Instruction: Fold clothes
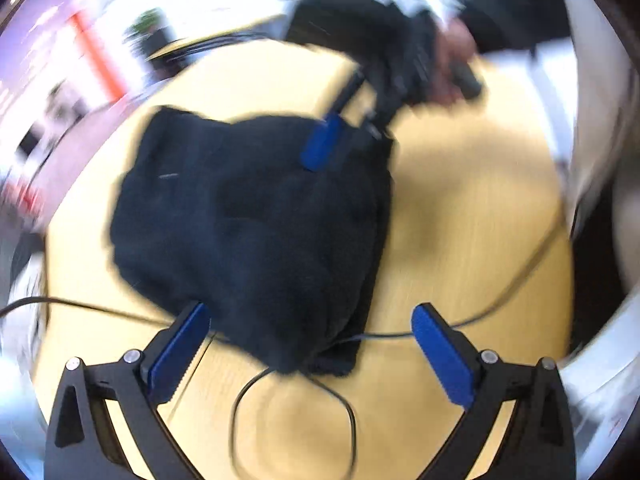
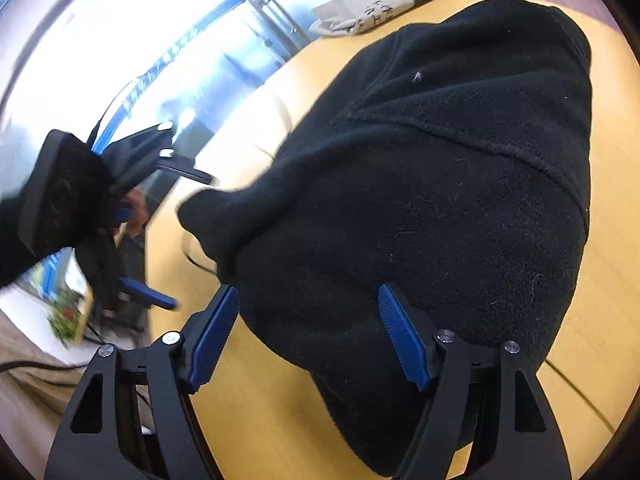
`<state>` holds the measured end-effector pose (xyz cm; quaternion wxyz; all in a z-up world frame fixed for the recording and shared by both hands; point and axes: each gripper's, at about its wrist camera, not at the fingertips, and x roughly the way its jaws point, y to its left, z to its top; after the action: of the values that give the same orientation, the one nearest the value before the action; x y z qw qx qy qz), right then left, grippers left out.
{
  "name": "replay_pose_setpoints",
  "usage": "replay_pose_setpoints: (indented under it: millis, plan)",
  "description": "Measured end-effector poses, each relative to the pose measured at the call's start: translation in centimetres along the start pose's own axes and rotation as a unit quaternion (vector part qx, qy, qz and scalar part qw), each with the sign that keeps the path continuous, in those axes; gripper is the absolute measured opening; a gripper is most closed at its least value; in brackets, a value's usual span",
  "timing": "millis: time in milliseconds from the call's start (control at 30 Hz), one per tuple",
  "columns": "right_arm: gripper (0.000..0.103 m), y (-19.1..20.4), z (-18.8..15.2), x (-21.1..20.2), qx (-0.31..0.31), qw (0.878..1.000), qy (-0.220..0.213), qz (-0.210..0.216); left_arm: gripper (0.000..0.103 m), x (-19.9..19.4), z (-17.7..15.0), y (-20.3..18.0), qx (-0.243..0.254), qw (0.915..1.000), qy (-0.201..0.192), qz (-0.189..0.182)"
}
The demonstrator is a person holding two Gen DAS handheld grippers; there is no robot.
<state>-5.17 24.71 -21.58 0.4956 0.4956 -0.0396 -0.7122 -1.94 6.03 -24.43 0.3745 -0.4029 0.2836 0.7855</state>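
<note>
A black fleece garment (image 1: 256,216) lies bunched on the light wooden table (image 1: 472,208). My left gripper (image 1: 310,330) is open, its blue pads on either side of the garment's near tip, just above the table. My right gripper (image 2: 306,320) is open, with its jaws straddling the near edge of the same garment (image 2: 432,184). The right gripper also shows in the left wrist view (image 1: 340,132) at the garment's far edge, held by a hand. The left gripper shows in the right wrist view (image 2: 148,296) at the left, blurred.
A thin black cable (image 1: 296,412) loops across the table in front of the left gripper. A folded light cloth with print (image 2: 364,12) and a dark item lie at the table's far edge. The table's edge runs close on the left in the right wrist view.
</note>
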Motion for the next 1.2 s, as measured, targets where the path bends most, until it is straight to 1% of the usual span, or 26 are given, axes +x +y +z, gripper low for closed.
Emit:
replay_pose_setpoints:
  millis: [67, 100, 133, 167, 200, 233, 267, 300, 333, 367, 400, 433, 500, 533, 567, 600, 633, 700, 733, 767, 800, 933, 1000, 1067, 1133, 1200]
  plan:
    - [0.074, 0.2, 0.2, -0.7, 0.009, 1.0, -0.008, 0.007, 0.103, -3.6, 0.1, 1.7, -0.077, 0.9967, -0.018, 0.021]
    - [0.075, 0.3, 0.3, -1.0, 0.014, 1.0, -0.012, 0.011, 0.103, -5.8, -0.9, 2.6, -0.127, 0.991, -0.025, 0.031]
    - [0.077, 0.5, 0.2, -1.4, 0.017, 1.0, -0.015, 0.015, 0.103, -7.3, -2.1, 3.9, -0.176, 0.9833, -0.029, 0.036]
    - [0.077, 0.8, -0.3, -2.0, 0.016, 1.0, -0.016, 0.021, 0.103, -8.9, -3.3, 5.2, -0.224, 0.9731, -0.032, 0.041]
    - [0.078, 1.0, -0.8, -2.5, 0.016, 0.999, -0.016, 0.027, 0.103, -10.1, -4.8, 6.2, -0.279, 0.9591, -0.034, 0.037]
    - [0.079, 1.3, -1.3, -3.1, 0.016, 0.999, -0.017, 0.033, 0.103, -10.8, -6.7, 6.7, -0.344, 0.9383, -0.032, 0.017]
    - [0.079, 1.6, -1.8, -3.7, 0.016, 0.999, -0.017, 0.039, 0.103, -11.4, -8.7, 7.2, -0.407, 0.9127, -0.03, -0.003]
    - [0.079, 1.9, -2.3, -4.2, 0.016, 0.999, -0.017, 0.046, 0.103, -12.1, -10.6, 7.7, -0.469, 0.8825, -0.029, -0.023]
    - [0.08, 2.1, -3.0, -4.6, 0.015, 0.999, -0.01, 0.051, 0.103, -11.9, -11.9, 9.0, -0.521, 0.852, -0.026, -0.046]
    - [0.081, 2.3, -4.0, -4.4, 0.012, 0.998, 0.014, 0.055, 0.103, -10.2, -11.9, 11.1, -0.554, 0.8288, -0.027, -0.073]
    - [0.081, 2.5, -4.9, -4.3, 0.009, 0.997, 0.039, 0.059, 0.103, -8.6, -12.1, 11.6, -0.58, 0.8086, -0.034, -0.095]
    - [0.081, 2.6, -6.0, -4.2, 0.005, 0.996, 0.062, 0.06, 0.103, -7.0, -12.1, 11.9, -0.596, 0.7934, -0.042, -0.117]
    - [0.081, 1.5, -8.0, -4.5, 0.009, 0.995, 0.091, 0.035, 0.103, -3.9, -11.1, 12.2, -0.598, 0.784, -0.063, -0.155]
    - [0.081, 0.6, -8.9, -4.7, 0.018, 0.995, 0.099, 0.018, 0.103, -2.2, -10.2, 12.5, -0.595, 0.7822, -0.068, -0.172]
    - [0.081, -0.6, -9.4, -5.2, 0.038, 0.995, 0.095, -0.001, 0.103, -0.5, -9.1, 13.0, -0.59, 0.7816, -0.073, -0.188]
    - [0.081, -2.2, -9.4, -5.6, 0.068, 0.994, 0.082, -0.013, 0.103, 1.0, -8.2, 13.4, -0.587, 0.7809, -0.074, -0.201]
    - [0.082, -3.9, -8.9, -6.0, 0.103, 0.993, 0.061, -0.012, 0.103, 2.2, -7.5, 13.7, -0.587, 0.78, -0.067, -0.208]
    - [0.084, -6.9, -8.0, -6.4, 0.167, 0.986, 0.022, -0.01, 0.103, 4.8, -6.3, 14.3, -0.586, 0.7779, -0.053, -0.221]
    - [0.084, -7.9, -7.4, -6.0, 0.185, 0.983, 0.014, -0.009, 0.103, 5.8, -5.7, 14.6, -0.584, 0.7788, -0.044, -0.224]
    - [0.085, -8.7, -6.8, -5.4, 0.2, 0.98, 0.008, -0.009, 0.103, 6.9, -5.3, 14.7, -0.58, 0.7828, -0.035, -0.222]
    - [0.085, -9.4, -6.0, -4.5, 0.206, 0.979, 0.008, -0.005, 0.103, 8.5, -4.9, 14.8, -0.577, 0.7843, -0.029, -0.225]
    - [0.085, -11.4, -3.3, -1.7, 0.231, 0.973, 0.005, 0.022, 0.103, 14.0, -4.6, 14.6, -0.584, 0.7787, 0.011, -0.229]
    - [0.086, -12.1, -2.5, 0.3, 0.246, 0.968, 0.012, 0.037, 0.103, 15.6, -4.8, 14.2, -0.579, 0.7773, 0.028, -0.244]
    - [0.092, -12.6, -1.8, 1.5, 0.252, 0.967, 0.017, 0.044, 0.103, 16.5, -4.9, 14.3, -0.584, 0.7717, 0.022, -0.25]
    - [0.099, -13.2, -1.2, 1.9, 0.254, 0.966, 0.02, 0.043, 0.103, 17.0, -4.5, 14.9, -0.585, 0.7734, 0.01, -0.245]
    - [0.101, -13.5, -0.5, 2.4, 0.257, 0.965, 0.02, 0.048, 0.103, 17.6, -4.0, 15.7, -0.584, 0.7758, -0.002, -0.239]
